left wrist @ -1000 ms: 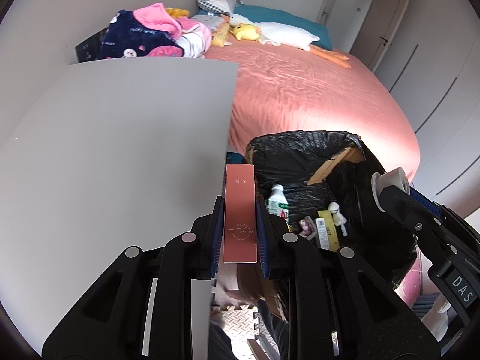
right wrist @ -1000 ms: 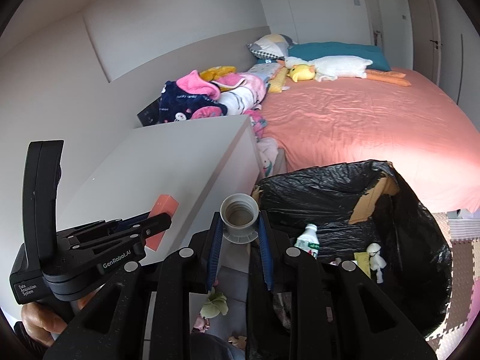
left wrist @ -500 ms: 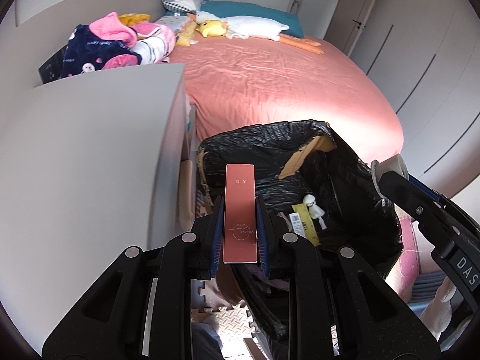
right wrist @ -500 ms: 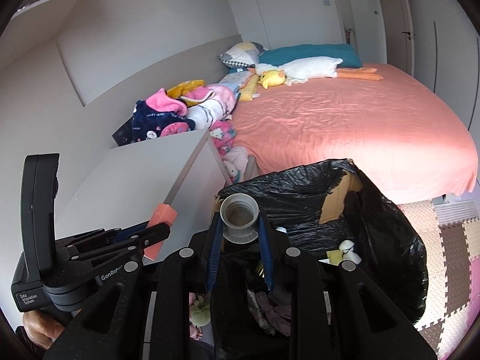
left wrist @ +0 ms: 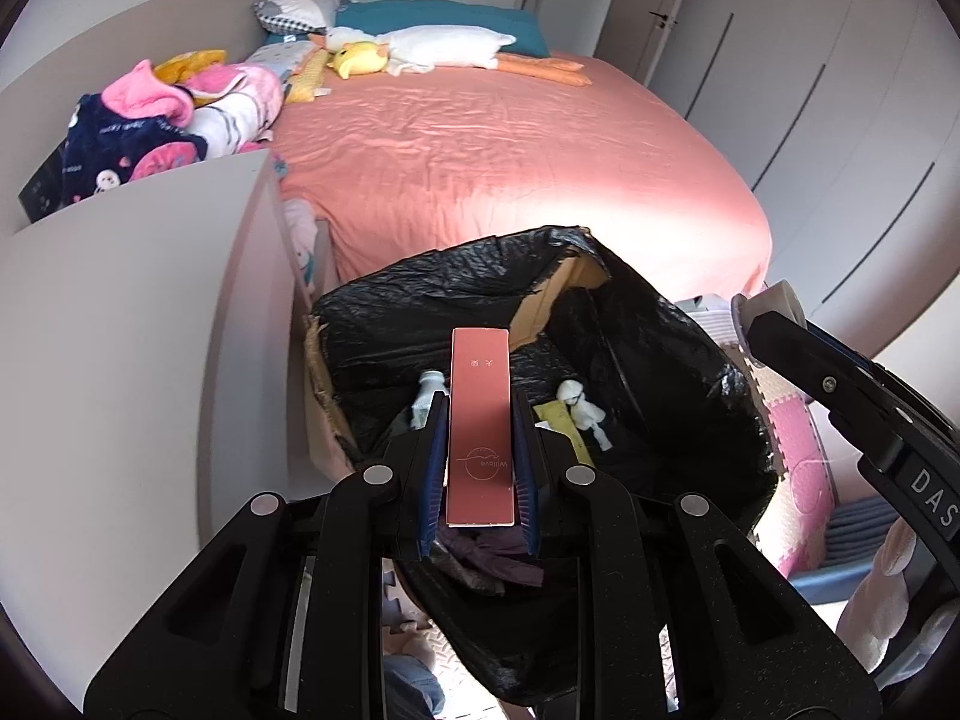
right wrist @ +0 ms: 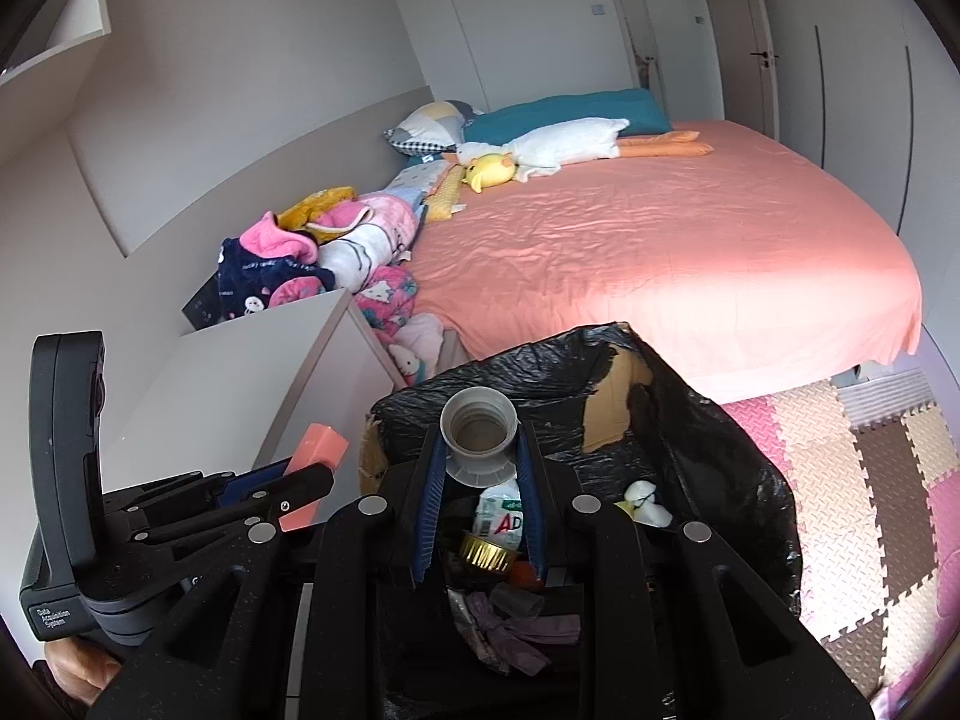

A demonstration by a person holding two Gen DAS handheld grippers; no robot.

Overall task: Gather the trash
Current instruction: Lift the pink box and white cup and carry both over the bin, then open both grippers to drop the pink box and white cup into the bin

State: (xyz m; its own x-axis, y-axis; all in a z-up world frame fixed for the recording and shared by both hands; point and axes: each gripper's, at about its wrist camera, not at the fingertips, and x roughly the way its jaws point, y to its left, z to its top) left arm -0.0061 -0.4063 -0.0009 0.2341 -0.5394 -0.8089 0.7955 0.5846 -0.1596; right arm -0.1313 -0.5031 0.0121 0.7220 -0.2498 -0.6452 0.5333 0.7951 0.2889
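While both tilt down over the black-lined bin (left wrist: 678,372), left tongs (left wrist: 478,420) pinch a pink box (left wrist: 480,420), right tongs (right wrist: 480,456) a grey cup (right wrist: 479,443).

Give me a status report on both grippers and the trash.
Left gripper shut on pink box. Right gripper shut on grey cup. Both over bin bag. Nothing blocking.

**A Bedroom With a Big Pink Bed**

A big bed (right wrist: 660,252) had a pink sheet. A white toy goose (right wrist: 564,147) lay by a little yellow duck toy (right wrist: 489,171) near a blue pillow (right wrist: 564,111). Soft clothes (right wrist: 312,252) sat piled behind a grey cabinet (right wrist: 252,384). Foam puzzle mats (right wrist: 870,480) covered the floor.
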